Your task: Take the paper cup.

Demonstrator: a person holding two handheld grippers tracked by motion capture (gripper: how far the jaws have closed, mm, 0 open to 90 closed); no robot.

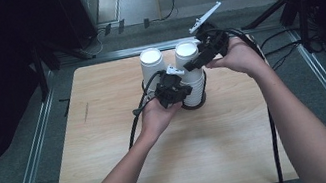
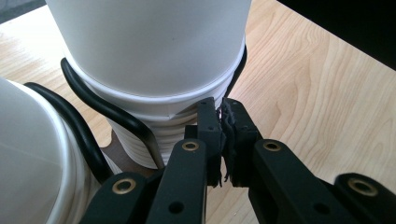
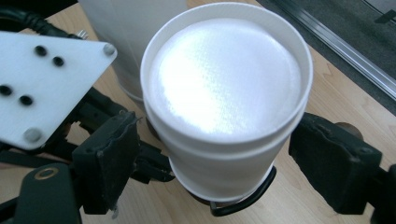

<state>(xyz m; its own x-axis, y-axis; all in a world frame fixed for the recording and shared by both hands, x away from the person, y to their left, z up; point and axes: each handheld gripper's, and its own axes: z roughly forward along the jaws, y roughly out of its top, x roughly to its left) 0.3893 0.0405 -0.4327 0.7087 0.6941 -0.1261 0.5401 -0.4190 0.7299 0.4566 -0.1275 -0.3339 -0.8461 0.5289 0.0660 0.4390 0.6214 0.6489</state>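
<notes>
Two inverted cup stacks point(image 1: 192, 73) sat in a wire holder point(image 2: 112, 112) near the table's point(image 1: 110, 146) far edge. Left gripper point(image 2: 222, 122) was shut at the right stack's ribbed rims; right gripper point(image 3: 212, 154) was spread wide around the top cup point(image 3: 226, 93). Jaws are best centred and squeezed lightly.

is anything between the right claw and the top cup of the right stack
Nothing visible does. The right claw is open, its pads flanking the top cup of the right stack with small gaps either side. The shut left claw sits lower, by the stack's base.
</notes>
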